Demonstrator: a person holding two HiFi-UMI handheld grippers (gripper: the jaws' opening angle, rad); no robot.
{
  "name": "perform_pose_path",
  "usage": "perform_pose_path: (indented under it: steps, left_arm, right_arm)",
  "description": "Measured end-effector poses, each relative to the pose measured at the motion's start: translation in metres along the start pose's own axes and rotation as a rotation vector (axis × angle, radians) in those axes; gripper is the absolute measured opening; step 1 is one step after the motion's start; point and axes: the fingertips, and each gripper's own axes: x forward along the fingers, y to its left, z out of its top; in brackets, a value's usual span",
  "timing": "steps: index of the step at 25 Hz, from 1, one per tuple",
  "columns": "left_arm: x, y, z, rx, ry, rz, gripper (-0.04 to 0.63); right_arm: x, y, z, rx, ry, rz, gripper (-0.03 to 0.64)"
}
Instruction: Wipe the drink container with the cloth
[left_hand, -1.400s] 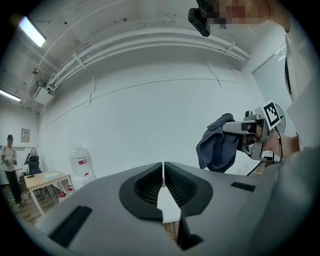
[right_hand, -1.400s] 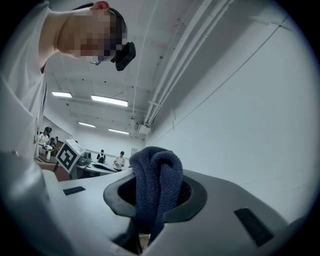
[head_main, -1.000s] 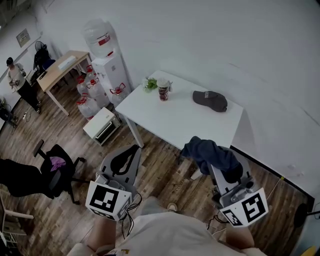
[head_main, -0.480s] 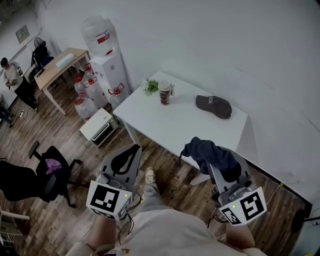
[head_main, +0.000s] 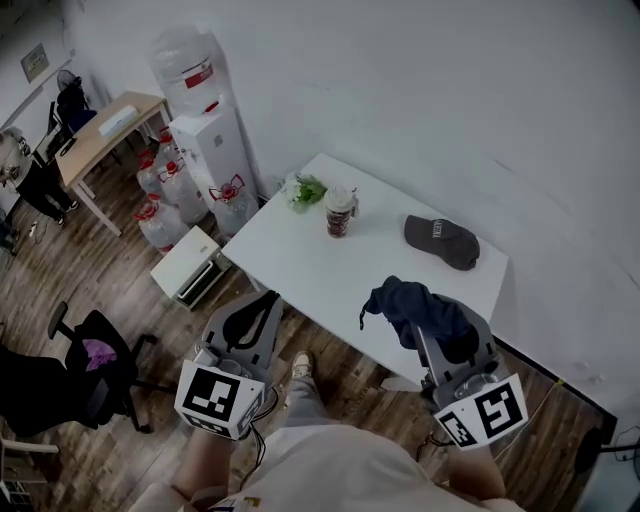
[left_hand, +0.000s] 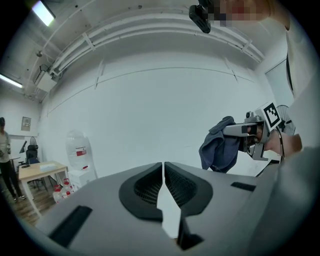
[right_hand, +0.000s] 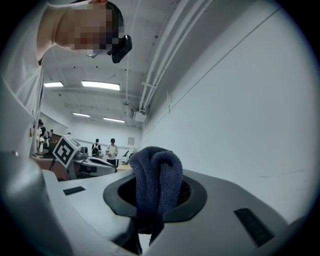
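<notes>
The drink container (head_main: 340, 210), a lidded cup with a dark patterned sleeve, stands upright near the far edge of the white table (head_main: 300, 265). My right gripper (head_main: 440, 335) is shut on a dark blue cloth (head_main: 420, 312) that bunches out of its jaws over the table's near right edge; the same cloth (right_hand: 155, 192) shows in the right gripper view. My left gripper (head_main: 250, 320) is shut with nothing in it, held off the table's near left side. Its jaws (left_hand: 163, 186) meet with nothing between them. Both grippers are well short of the cup.
A dark cap (head_main: 443, 241) lies on the table's right part and a small green plant (head_main: 303, 189) sits left of the cup. A water dispenser (head_main: 205, 125), spare water jugs (head_main: 165, 195), a small white appliance (head_main: 185, 268), an office chair (head_main: 85, 370) and a wooden desk (head_main: 105, 130) stand to the left.
The view has closed in on the table, which now sits lower and nearer in the head view. Both grippers keep their places in the frame, the right one still holding the cloth.
</notes>
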Motion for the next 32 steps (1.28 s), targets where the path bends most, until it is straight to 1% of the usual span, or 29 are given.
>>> perform_pose_path:
  steps: [4, 7, 10, 15, 18, 20, 22, 24, 27, 30, 32]
  left_arm:
    - [0.049, 0.039, -0.009, -0.017, 0.026, -0.053, 0.029]
    - [0.087, 0.075, -0.015, -0.027, 0.04, -0.076, 0.029]
    - [0.121, 0.109, -0.019, -0.029, 0.047, -0.102, 0.029]
    - [0.169, 0.146, -0.033, -0.004, 0.075, -0.16, 0.029]
    - [0.197, 0.167, -0.046, -0.015, 0.096, -0.182, 0.03]
    - [0.209, 0.174, -0.049, -0.024, 0.095, -0.21, 0.03]
    - [0.219, 0.18, -0.053, -0.012, 0.093, -0.244, 0.029]
    - [0.228, 0.185, -0.058, -0.007, 0.094, -0.26, 0.03]
    - [0.237, 0.191, -0.063, -0.03, 0.096, -0.261, 0.03]
    - [0.248, 0.195, -0.071, -0.059, 0.114, -0.243, 0.03]
    - [0.256, 0.193, -0.075, -0.063, 0.123, -0.238, 0.031]
  right_arm:
    - [0.056, -0.02, -0.008, 0.015, 0.041, -0.028, 0.104]
    - [0.101, -0.038, -0.017, 0.027, 0.084, -0.047, 0.104]
    - [0.143, -0.053, -0.024, 0.038, 0.105, -0.08, 0.104]
    - [0.197, -0.076, -0.038, 0.047, 0.134, -0.139, 0.104]
    - [0.228, -0.092, -0.054, 0.059, 0.166, -0.167, 0.104]
    - [0.242, -0.1, -0.06, 0.064, 0.182, -0.191, 0.104]
    - [0.253, -0.106, -0.063, 0.067, 0.191, -0.213, 0.104]
    - [0.262, -0.11, -0.068, 0.07, 0.202, -0.225, 0.103]
    - [0.27, -0.115, -0.075, 0.07, 0.223, -0.225, 0.104]
    - [0.274, -0.124, -0.08, 0.069, 0.235, -0.226, 0.104]
    - [0.274, -0.132, -0.083, 0.07, 0.241, -0.231, 0.104]
